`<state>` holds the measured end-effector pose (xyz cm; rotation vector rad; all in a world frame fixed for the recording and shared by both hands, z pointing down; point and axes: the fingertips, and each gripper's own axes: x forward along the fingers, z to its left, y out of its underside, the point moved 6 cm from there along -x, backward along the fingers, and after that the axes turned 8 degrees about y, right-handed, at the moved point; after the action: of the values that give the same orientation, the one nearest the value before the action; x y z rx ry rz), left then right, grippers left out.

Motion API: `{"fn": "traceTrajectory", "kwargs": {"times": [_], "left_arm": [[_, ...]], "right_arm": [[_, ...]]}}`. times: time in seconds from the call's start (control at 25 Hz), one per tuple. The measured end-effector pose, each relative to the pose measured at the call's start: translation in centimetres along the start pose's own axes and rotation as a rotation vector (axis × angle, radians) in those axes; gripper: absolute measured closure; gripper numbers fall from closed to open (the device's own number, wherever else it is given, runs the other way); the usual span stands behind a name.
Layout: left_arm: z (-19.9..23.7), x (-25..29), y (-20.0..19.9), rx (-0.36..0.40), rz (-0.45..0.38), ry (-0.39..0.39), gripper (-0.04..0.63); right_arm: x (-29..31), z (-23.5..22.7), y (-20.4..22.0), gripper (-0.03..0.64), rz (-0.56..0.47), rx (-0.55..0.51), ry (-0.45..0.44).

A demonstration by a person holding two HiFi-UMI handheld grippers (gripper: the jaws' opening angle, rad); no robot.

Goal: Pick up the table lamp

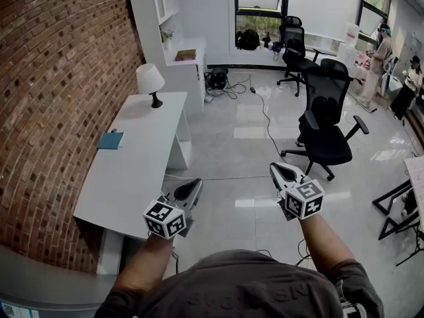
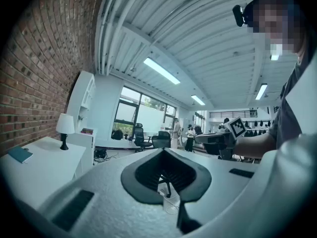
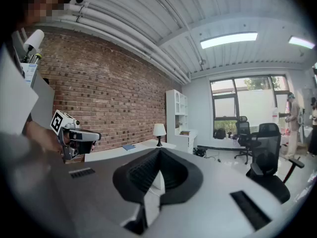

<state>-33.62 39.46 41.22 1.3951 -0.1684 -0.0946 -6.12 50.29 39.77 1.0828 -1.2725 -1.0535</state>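
Head view: the table lamp (image 1: 151,83) is seen upright at the far end of the white desk (image 1: 136,177), well ahead and left of both grippers. The left gripper (image 1: 192,187), jaws pressed together on nothing, is judged the nearer; the right gripper (image 1: 278,171) is likewise closed and empty. A blue book (image 1: 110,140) lies on the desk between lamp and grippers, and an office chair (image 1: 328,134) stands off to the right.

Blue notebook (image 1: 110,140) on white desk (image 1: 140,172)
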Motion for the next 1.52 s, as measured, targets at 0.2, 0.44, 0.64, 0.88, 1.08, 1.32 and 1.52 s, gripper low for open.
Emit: {"fn": "traceTrajectory", "kwargs": {"times": [0.2,0.44,0.64,0.88,1.08,1.32,1.52], "left_arm": [[-0.2,0.4,0.1,0.003,-0.002,0.004,0.592],[-0.6,1.1,0.0,0.009,0.003,0.011,0.591],[-1.4,2.5,-0.1,0.018,0.007,0.009,0.592],[-4.2,5.2,-0.6,0.028,0.001,0.006,0.591],[-7.1,7.7,-0.8,0.034,-0.013,-0.012,0.592],[-9.6,10.3,0.1,0.022,-0.018,-0.040,0.591],[-10.2,11.9,0.6,0.015,-0.003,-0.043,0.591]], "right_arm": [[0.0,-0.2,-0.1,0.624,-0.005,-0.005,0.001],[-0.3,-1.0,-0.3,0.624,-0.010,-0.007,0.012],[-1.0,-2.1,-0.5,0.623,-0.027,-0.024,0.023],[-2.8,-4.8,-0.6,0.623,-0.023,-0.027,0.004],[-4.9,-8.0,-0.3,0.623,-0.022,-0.031,-0.009],[-6.3,-11.3,0.3,0.623,-0.014,-0.036,-0.033],[-6.2,-13.1,0.8,0.623,-0.015,-0.023,-0.045]]}}
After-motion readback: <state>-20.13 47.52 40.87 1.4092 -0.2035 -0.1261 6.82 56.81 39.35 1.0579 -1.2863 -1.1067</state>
